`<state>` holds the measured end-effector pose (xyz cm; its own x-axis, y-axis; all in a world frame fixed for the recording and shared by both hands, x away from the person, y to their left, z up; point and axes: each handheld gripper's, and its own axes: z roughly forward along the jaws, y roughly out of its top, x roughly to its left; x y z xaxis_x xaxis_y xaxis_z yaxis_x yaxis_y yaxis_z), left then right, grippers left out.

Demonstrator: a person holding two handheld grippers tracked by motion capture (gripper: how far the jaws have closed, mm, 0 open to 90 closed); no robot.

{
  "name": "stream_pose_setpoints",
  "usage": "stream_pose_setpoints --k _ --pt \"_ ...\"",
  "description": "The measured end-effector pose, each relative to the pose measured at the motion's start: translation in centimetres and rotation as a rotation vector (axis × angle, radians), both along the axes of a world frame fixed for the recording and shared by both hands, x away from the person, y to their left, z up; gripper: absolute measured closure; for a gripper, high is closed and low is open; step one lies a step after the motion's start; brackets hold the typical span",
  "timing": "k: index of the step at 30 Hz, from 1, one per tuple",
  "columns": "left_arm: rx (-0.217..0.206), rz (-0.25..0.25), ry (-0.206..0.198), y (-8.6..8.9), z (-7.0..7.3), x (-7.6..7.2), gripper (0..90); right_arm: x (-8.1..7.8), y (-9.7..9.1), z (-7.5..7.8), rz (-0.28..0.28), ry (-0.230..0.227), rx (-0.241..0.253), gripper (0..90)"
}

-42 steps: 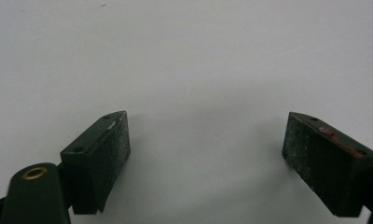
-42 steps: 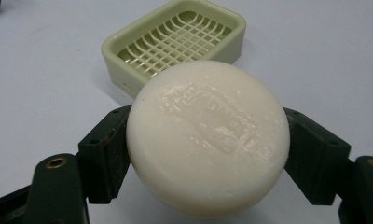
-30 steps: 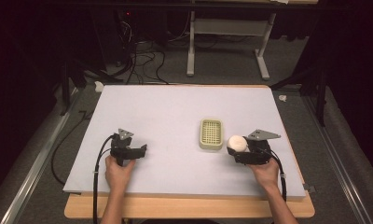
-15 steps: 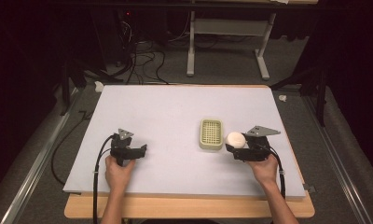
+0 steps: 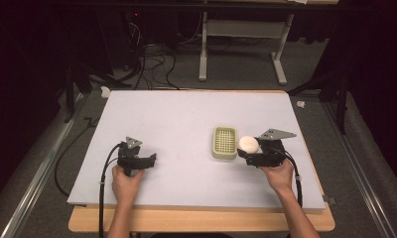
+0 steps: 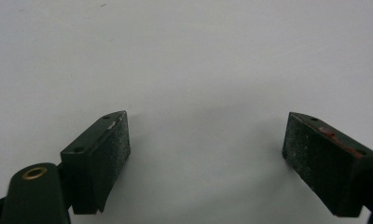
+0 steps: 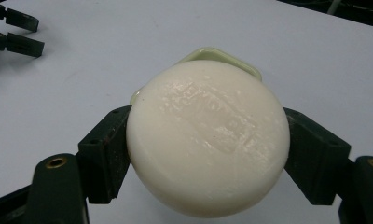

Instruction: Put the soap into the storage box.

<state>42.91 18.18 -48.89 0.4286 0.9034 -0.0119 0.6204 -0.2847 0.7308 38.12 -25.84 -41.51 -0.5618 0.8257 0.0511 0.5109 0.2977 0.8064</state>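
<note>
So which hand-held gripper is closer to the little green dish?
Right. The right hand-held gripper holds a white soap bar just beside the green dish. The left hand-held gripper sits far off across the table, open.

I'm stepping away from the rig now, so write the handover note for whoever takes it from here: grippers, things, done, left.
Right gripper: shut on the round white soap bar, which is held at the right edge of the soap dish, raised off the table.
Left gripper: open, nothing between the jaws, low over bare table at the left.
Soap dish: pale green, slotted, nothing in it, right of the table's middle.
Done: soap picked up and brought beside the dish.
Left: probably carry the soap over the dish, set it in and open the jaws. The left gripper could steady the dish if it slides.
</note>
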Motion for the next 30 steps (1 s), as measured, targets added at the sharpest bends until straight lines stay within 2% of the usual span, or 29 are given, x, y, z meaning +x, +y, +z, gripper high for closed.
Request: stream_pose_setpoints --k 9,30 --pt "0.0 -0.001 0.0 0.0 0.0 0.0 15.4 0.7 0.6 0.5 0.011 -0.006 -0.008 24.8" --pt "-0.002 0.0 -0.001 0.0 0.0 0.0 15.5 2.8 2.4 0.5 0.021 0.03 -0.017 24.8"
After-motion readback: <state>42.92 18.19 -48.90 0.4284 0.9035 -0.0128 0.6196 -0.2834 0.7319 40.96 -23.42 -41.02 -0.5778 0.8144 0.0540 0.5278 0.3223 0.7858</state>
